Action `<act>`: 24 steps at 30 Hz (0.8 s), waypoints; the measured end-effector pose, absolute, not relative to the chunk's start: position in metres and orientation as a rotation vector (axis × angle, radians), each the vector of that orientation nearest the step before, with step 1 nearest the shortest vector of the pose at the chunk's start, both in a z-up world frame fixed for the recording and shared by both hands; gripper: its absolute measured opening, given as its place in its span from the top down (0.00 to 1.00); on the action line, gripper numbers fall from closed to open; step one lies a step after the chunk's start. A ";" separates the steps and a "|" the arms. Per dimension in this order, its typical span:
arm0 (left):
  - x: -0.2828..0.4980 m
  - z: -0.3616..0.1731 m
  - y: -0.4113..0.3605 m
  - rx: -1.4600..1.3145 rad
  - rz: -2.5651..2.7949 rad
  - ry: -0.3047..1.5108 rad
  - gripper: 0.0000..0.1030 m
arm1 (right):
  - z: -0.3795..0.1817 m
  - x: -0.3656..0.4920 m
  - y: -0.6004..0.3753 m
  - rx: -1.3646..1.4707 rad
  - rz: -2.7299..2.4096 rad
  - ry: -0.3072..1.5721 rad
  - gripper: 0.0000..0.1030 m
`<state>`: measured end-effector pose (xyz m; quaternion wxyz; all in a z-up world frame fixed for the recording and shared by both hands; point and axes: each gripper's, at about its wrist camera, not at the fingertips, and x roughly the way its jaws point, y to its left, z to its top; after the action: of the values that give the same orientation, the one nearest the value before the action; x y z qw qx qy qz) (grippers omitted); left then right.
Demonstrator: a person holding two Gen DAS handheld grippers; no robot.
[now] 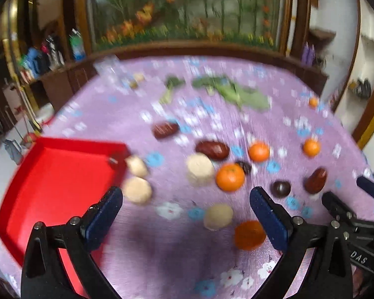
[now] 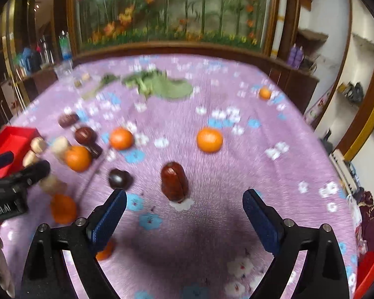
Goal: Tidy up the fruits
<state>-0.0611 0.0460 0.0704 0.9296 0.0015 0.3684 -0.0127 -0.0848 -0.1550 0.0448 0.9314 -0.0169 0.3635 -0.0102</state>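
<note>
Orange, brown and beige fruits [image 1: 230,177], scattered, blurred.

Scattered fruits [image 1: 230,177] beside red tray [image 1: 49,174]

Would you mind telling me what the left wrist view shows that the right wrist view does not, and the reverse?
Only the left wrist view shows the whole red tray, nothing in it, and the open left gripper over a pale fruit. Only the right wrist view shows the open right gripper facing an upright red-brown fruit, and a second red object at the lower right edge. Both show the purple cloth, oranges, dark fruits and the greens at the far side.
</note>
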 end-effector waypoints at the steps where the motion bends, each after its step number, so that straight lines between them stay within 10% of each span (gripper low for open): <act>1: -0.071 0.081 0.051 -0.004 -0.018 0.712 0.01 | 0.049 -0.090 -0.153 -0.030 -0.019 0.731 0.07; 11: -0.135 0.129 0.063 0.050 0.060 0.426 0.01 | 0.049 -0.129 -0.128 -0.004 0.031 0.686 0.07; 24: -0.125 0.106 0.056 0.044 -0.024 0.546 0.01 | 0.038 -0.128 -0.119 -0.017 0.092 0.728 0.12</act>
<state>-0.1250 0.0565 0.1062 0.9627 0.0217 0.2695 -0.0119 -0.1276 -0.1190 0.0375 0.9334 -0.0082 0.3558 0.0451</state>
